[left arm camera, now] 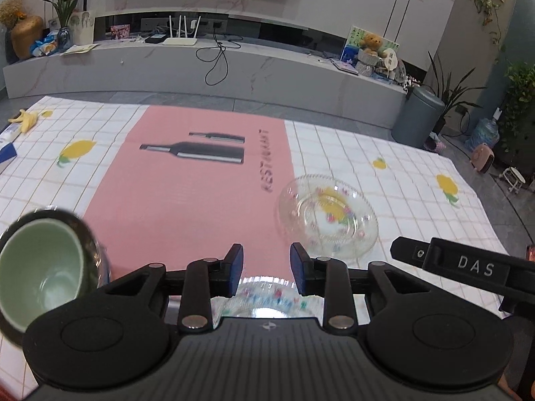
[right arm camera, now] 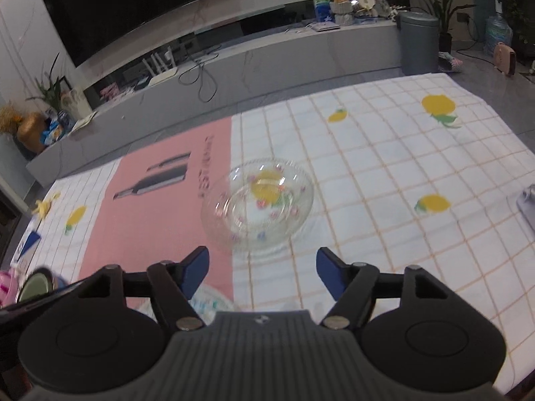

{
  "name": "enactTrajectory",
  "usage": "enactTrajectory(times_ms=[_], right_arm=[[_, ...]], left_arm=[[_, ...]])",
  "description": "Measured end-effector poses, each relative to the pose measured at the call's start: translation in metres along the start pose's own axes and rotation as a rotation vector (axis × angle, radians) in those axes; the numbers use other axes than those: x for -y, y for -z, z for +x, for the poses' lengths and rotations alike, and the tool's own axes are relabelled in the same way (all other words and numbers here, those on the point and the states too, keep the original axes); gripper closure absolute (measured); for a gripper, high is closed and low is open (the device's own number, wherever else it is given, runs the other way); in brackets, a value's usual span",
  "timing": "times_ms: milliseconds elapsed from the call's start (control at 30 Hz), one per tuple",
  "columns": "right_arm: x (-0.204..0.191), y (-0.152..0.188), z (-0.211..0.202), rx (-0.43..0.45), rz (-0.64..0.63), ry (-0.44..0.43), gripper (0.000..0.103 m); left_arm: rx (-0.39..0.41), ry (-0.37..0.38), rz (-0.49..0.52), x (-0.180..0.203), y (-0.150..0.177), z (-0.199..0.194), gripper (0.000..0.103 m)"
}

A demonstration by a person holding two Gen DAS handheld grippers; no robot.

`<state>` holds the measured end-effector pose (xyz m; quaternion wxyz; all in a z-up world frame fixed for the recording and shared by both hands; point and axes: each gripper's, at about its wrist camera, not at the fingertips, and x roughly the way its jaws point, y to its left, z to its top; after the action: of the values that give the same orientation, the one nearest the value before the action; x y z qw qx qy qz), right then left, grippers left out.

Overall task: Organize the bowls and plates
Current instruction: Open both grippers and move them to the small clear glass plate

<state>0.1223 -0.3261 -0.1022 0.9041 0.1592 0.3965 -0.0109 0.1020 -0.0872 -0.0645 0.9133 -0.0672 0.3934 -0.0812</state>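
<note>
Only the left wrist view shows the green bowl (left arm camera: 40,267) large, at 9 o'clock, nested in a darker bowl; the right wrist view catches it small at its 8 o'clock edge. The right view alone shows a grey object (right arm camera: 526,205) at 3 o'clock.

The left gripper (left arm camera: 266,269) is partly open, its blue pads either side of a blurred glass dish (left arm camera: 264,297) low in frame; contact may exist, but I cannot tell. The right gripper (right arm camera: 262,272) is wide open, holding nothing, above the table (right arm camera: 401,173). The clear flowered glass plate (right arm camera: 259,205) lies on the checked cloth at 12 o'clock of it, partly over the pink mat (left arm camera: 187,180).

The mat reads "RESTAURANT"; the right gripper's body, at 3 o'clock in the left view, reads "DAS".
</note>
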Motion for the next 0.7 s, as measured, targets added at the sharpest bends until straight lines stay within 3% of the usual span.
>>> enactTrajectory(times_ms=[167,300,533,700], right_arm=[[0.007,-0.021,0.012,0.014,0.042,0.01,0.032],[0.01,-0.035,0.029,0.008,0.078,0.011,0.032],[0.013,-0.054,0.068,-0.035,0.097,0.014,0.032],[0.024,-0.059,0.094,-0.064,0.123,0.038,0.032]], left_arm=[[0.017,-0.009,-0.006,0.004,-0.017,0.012,0.065],[0.035,0.001,-0.008,0.007,-0.028,0.023,0.058],[0.011,0.022,-0.029,0.011,-0.038,0.054,0.047],[-0.019,0.037,-0.054,0.011,-0.043,0.081,0.045]])
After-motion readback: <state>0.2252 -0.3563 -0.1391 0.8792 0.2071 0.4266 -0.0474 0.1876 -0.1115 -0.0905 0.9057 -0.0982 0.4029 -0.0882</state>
